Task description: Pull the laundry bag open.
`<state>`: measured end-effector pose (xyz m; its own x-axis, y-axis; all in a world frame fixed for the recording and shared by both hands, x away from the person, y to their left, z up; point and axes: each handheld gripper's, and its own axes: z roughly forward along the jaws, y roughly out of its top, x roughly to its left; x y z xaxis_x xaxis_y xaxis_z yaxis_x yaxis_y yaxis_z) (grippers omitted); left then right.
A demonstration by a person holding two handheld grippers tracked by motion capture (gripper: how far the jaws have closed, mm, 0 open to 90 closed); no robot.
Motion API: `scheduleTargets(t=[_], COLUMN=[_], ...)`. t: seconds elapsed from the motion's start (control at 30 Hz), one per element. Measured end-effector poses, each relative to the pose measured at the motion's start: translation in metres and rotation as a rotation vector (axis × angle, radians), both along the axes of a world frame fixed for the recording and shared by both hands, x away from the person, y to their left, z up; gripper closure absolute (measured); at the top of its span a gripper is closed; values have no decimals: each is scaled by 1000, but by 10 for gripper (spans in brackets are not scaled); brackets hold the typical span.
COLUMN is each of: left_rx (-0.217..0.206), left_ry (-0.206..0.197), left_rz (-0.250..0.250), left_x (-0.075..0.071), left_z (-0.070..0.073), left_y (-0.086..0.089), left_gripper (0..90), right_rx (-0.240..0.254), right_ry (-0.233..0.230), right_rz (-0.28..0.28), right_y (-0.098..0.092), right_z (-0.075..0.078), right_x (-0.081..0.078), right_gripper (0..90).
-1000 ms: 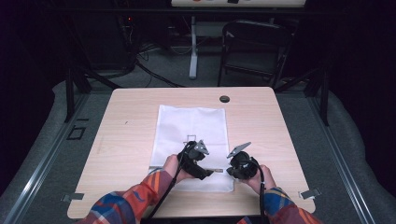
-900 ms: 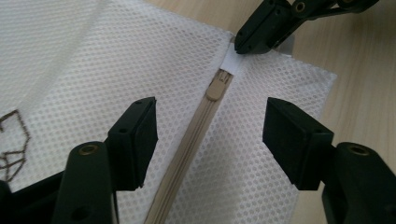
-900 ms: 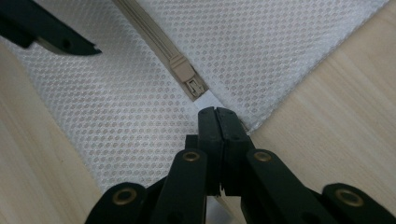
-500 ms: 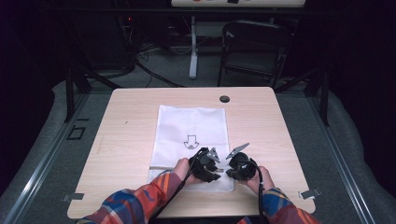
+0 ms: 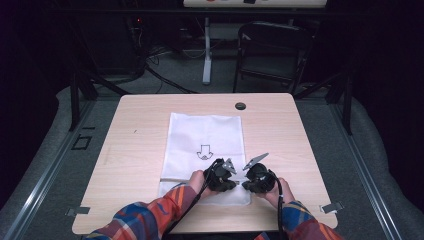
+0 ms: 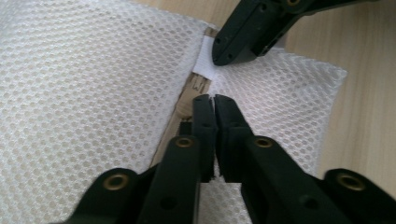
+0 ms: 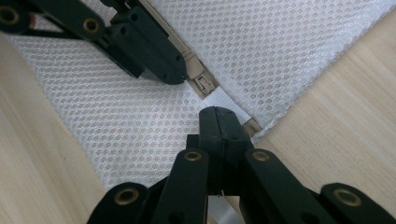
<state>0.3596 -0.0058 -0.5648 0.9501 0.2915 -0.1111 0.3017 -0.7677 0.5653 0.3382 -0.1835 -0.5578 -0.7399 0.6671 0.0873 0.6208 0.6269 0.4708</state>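
Two tools are meeting at the near end of the bag (image 5: 205,132), which is lying flat in the middle of the table (image 5: 140,130). The zip (image 7: 191,61) is running across the mesh there, ending in a white tab (image 7: 225,101).

The right tool (image 7: 217,111) is sitting fully closed with that tab nipped between its tips, anchoring the zip's end. The left tool (image 6: 212,99) has just been closing and is now standing shut, its tips right beside the slider (image 7: 201,84). Whether the pull is actually caught between them I cannot tell.

Opening the zip is looking like the job, so the right tool should be keeping the tab down and taut. The left tool should be checking its bite, then drawing straight along the zip, low, so the mesh is not bunching.
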Motion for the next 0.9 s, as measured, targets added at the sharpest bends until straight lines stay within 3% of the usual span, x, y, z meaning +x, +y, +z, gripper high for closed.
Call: scheduleTargets(t=[0.1, 0.4, 0.6, 0.8, 0.9], left_rx=[1, -17, -27, -16, -17], left_ry=[-7, -32, -9, -33, -47], left_rz=[1, 9, 25, 12, 2], left_x=[0, 1, 9, 6, 6], left_z=[1, 8, 4, 2, -1], left_y=[1, 5, 9, 2, -1], left_gripper=[892, 747, 673, 678, 739], right_rx=[1, -1, 13, 5, 13], right_ry=[0, 1, 7, 11, 7], right_rz=[-1, 5, 3, -3, -8], right_y=[0, -1, -2, -1, 0], right_z=[0, 0, -1, 0, 0], right_x=[0, 1, 2, 1, 1], right_gripper=[900, 900, 900, 900, 900])
